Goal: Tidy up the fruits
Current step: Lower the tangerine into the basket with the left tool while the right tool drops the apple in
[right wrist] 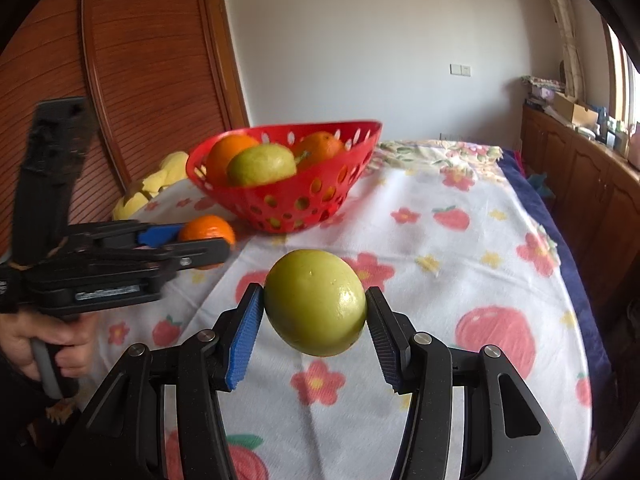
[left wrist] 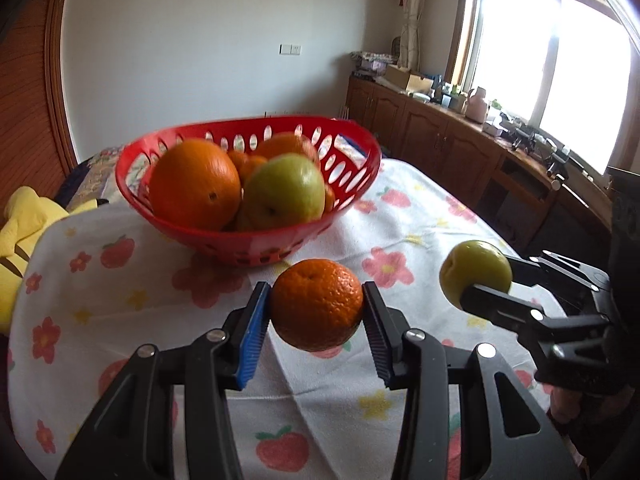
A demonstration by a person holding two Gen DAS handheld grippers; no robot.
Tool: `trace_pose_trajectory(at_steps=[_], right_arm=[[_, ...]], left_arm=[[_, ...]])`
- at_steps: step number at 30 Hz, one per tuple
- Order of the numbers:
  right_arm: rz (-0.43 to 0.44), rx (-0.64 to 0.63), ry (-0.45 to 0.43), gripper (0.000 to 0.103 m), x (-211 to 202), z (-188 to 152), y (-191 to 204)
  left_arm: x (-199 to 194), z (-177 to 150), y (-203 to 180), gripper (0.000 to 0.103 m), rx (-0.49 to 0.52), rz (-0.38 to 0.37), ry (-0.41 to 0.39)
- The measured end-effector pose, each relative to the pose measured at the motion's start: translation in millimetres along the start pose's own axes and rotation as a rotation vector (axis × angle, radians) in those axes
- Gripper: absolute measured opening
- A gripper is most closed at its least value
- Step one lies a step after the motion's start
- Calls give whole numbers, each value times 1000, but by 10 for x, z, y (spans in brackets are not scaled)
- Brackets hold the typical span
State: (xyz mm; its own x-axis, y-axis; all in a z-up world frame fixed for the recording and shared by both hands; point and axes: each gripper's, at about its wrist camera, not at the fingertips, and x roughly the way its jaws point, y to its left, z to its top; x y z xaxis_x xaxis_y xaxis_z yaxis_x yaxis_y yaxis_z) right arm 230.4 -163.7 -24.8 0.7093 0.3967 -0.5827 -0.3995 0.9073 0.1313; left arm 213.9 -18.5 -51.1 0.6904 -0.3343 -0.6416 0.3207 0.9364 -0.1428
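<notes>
My left gripper [left wrist: 317,312] is shut on a small orange [left wrist: 316,304] and holds it above the table, just in front of the red perforated basket [left wrist: 352,184]. The basket holds a large orange [left wrist: 194,184], a green apple [left wrist: 286,192] and more oranges behind. My right gripper [right wrist: 315,316] is shut on a green apple [right wrist: 316,302] held above the cloth, to the right of the left gripper. The right gripper with its apple [left wrist: 476,272] shows in the left wrist view; the left gripper with its orange [right wrist: 208,232] shows in the right wrist view. The basket [right wrist: 320,196] stands ahead.
The table wears a white cloth with red flowers and strawberries [left wrist: 400,208]. A yellow soft toy [left wrist: 24,232] lies at the table's left edge. A wooden cabinet [left wrist: 460,148] with clutter runs under the window at right. A wooden door [right wrist: 140,60] is at left.
</notes>
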Motion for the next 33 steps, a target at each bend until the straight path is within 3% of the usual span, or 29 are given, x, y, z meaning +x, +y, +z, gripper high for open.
trace_pose_trajectory(at_steps=[12,22,33], right_arm=[[4,-22,-42,53,34,577,-89],[31,-92,-38,53,393,949,25],[41,-115,11,53,819,1026,-14]], left_arm=[[-269,368,124,44,43,25,-77],[-166,637,344,44,38,49,-88],[139,950,492,44,36,61,-73]])
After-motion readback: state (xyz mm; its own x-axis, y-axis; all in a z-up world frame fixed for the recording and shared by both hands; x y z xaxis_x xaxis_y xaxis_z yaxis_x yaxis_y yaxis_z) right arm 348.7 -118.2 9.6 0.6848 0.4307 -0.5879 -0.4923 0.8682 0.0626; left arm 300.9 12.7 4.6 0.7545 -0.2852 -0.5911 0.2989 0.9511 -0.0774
